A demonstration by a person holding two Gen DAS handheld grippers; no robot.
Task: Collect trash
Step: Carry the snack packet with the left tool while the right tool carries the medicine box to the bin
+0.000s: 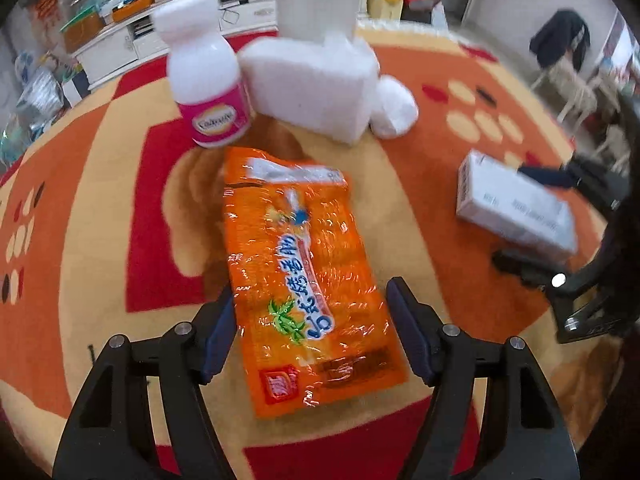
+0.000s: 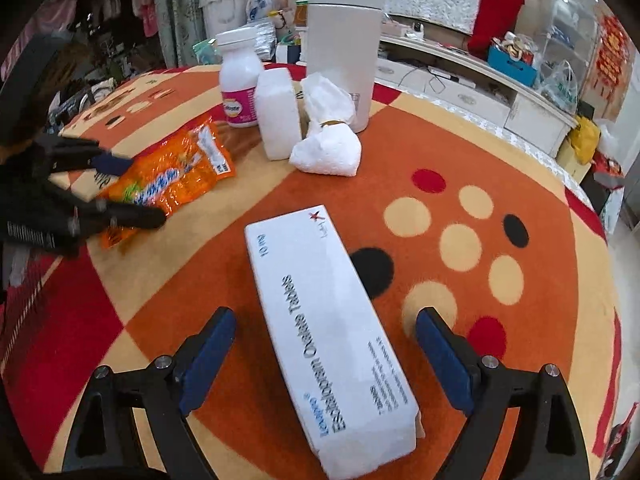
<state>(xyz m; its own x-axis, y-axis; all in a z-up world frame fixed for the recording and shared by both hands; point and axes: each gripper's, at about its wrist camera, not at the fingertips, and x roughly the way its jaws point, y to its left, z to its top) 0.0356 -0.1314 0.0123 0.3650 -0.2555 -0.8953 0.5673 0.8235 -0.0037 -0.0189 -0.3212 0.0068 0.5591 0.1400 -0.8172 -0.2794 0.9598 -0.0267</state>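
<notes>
The left claw [image 1: 310, 336] stands wide over the near end of the orange snack packet [image 1: 304, 280], pads clear of it; the right claw [image 2: 326, 364] stands wide astride the white tablet box [image 2: 336, 340], not touching. Both lie flat on the patterned table [image 2: 440, 152]; the white bin [image 2: 344, 40] stands at the far side.

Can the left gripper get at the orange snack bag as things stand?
Probably yes. The left gripper is open and straddles the near end of the orange snack bag, which lies flat on the rug with nothing on top.
</notes>
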